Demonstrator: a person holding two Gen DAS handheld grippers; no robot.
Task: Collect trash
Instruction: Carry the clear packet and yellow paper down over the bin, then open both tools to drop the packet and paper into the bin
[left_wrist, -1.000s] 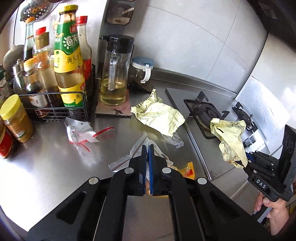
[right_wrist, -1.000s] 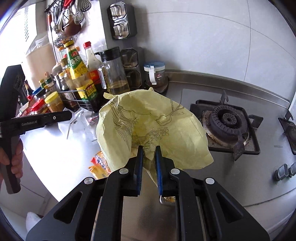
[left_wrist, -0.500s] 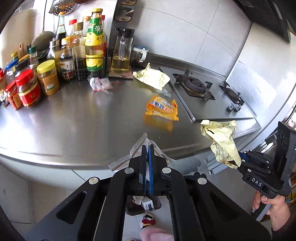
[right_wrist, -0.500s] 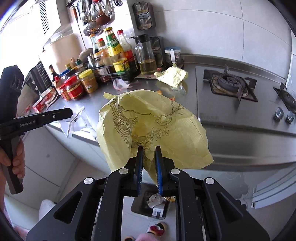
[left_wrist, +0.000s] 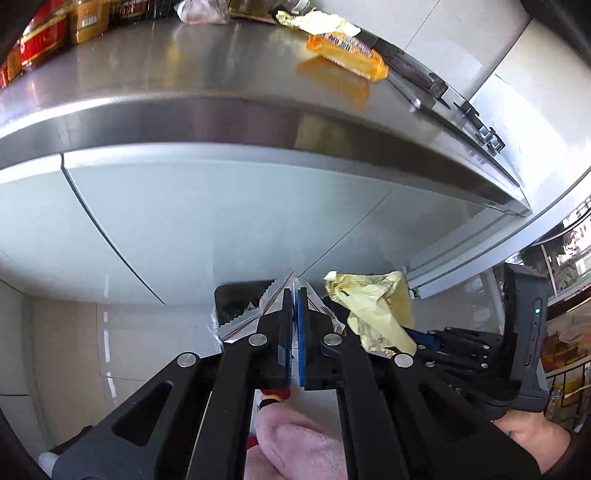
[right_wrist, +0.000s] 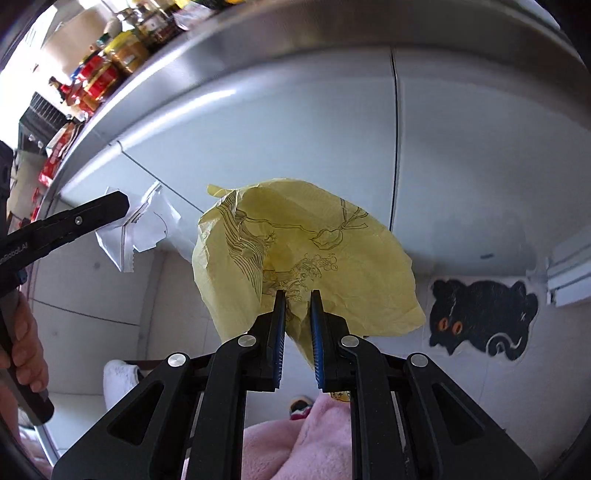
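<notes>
The left hand-held gripper (left_wrist: 293, 306) is clamped on a clear crinkled wrapper (left_wrist: 243, 317), held below the front edge of the steel surface (left_wrist: 184, 74), in front of the pale cabinet doors (left_wrist: 207, 221) and above a dark bin (left_wrist: 236, 299) on the floor. The right hand-held gripper (right_wrist: 297, 302) is clamped on a crumpled yellow paper (right_wrist: 306, 251), also held below the surface's front edge. On the surface, an orange snack packet (left_wrist: 347, 55) lies toward the back, with another yellow wrapper (left_wrist: 317, 22) behind it and jars (left_wrist: 66, 33) along the left edge.
</notes>
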